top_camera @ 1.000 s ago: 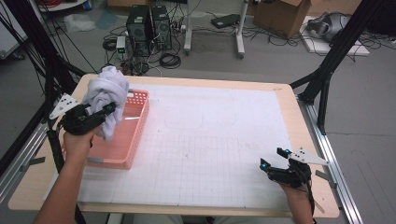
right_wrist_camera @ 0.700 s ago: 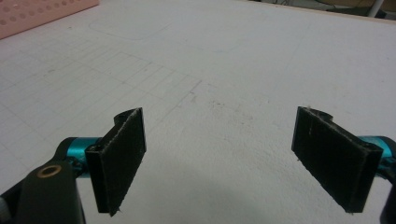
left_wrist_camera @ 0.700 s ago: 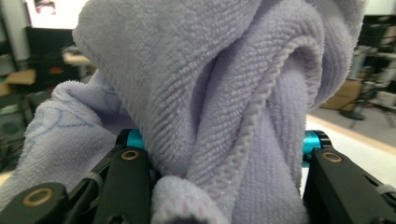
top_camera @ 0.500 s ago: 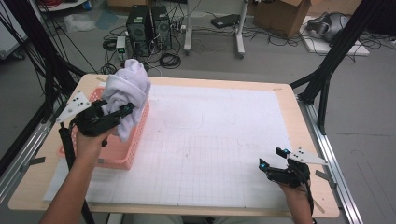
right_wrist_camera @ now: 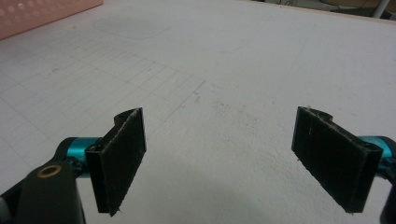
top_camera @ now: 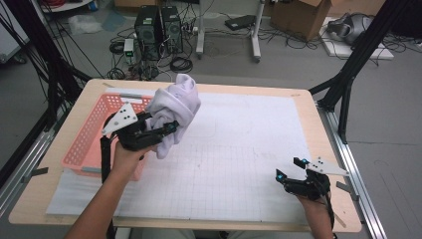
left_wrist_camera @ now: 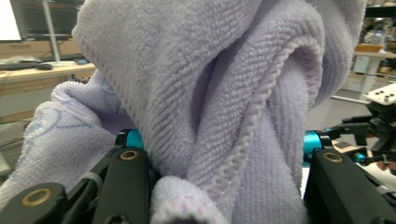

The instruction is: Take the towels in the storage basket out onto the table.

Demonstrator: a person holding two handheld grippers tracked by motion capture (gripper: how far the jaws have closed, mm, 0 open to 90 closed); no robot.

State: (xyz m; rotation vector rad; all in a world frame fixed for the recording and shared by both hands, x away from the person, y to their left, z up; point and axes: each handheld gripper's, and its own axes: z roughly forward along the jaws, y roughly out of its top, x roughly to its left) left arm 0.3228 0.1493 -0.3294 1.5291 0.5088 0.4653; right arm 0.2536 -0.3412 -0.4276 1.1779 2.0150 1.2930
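One towel lifted clear of the basket, with the laying-out not yet done

The gridded mat (top_camera: 239, 164) lies bare beneath and between both sets of jaws; the pink basket (top_camera: 92, 137) sits just behind the left gripper (top_camera: 166, 130), whose jaws are clamped on a bunched lavender towel (top_camera: 174, 107) that bulges up and over them, off the table. The right gripper (top_camera: 288, 169) hovers low with jaws spread wide and nothing between them, so spreading the towel looks like what is left

Lilac towel (left_wrist_camera: 219, 93) is soft ribbed terry cloth w/ stitched hem, basket (top_camera: 94, 132) perforated pink plastic, mat (top_camera: 239, 149) matt white gridded sheet on pale wood table (top_camera: 40, 199), right gripper (right_wrist_camera: 219, 158) pads matt black, rough-edged.
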